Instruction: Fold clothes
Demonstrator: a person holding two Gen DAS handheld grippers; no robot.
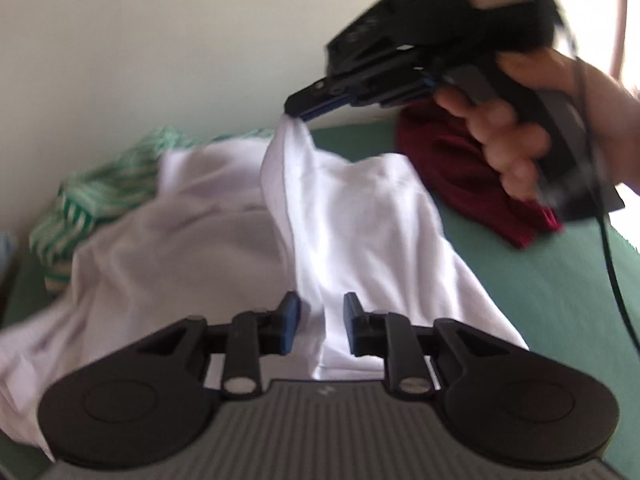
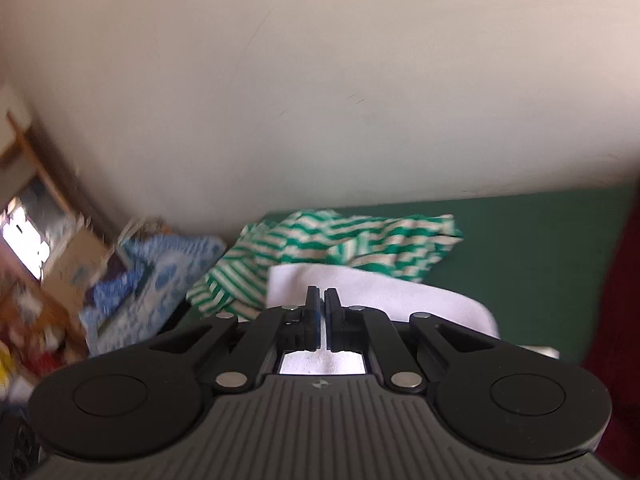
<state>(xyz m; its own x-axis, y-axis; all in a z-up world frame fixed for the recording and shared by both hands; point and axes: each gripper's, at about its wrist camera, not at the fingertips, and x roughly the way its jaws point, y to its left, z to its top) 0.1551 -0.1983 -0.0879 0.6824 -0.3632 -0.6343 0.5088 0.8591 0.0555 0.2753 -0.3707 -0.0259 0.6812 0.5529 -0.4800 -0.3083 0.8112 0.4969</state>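
Note:
A white shirt (image 1: 224,236) lies spread and rumpled on the green surface (image 1: 560,292). In the left wrist view my right gripper (image 1: 294,114) is shut on a pinch of the white shirt and holds that part lifted, a hand (image 1: 504,136) around its handle. My left gripper (image 1: 320,322) hangs open low over the near part of the shirt, a fold of cloth between its blue pads without contact that I can confirm. In the right wrist view the right gripper (image 2: 322,300) has its jaws closed on the white shirt (image 2: 360,288).
A green-and-white striped garment (image 1: 100,196) (image 2: 320,244) is bunched at the far left against the cream wall (image 2: 320,80). A dark red garment (image 1: 460,168) lies at the right. Beyond the surface's left edge sit a blue patterned cloth (image 2: 160,280) and clutter.

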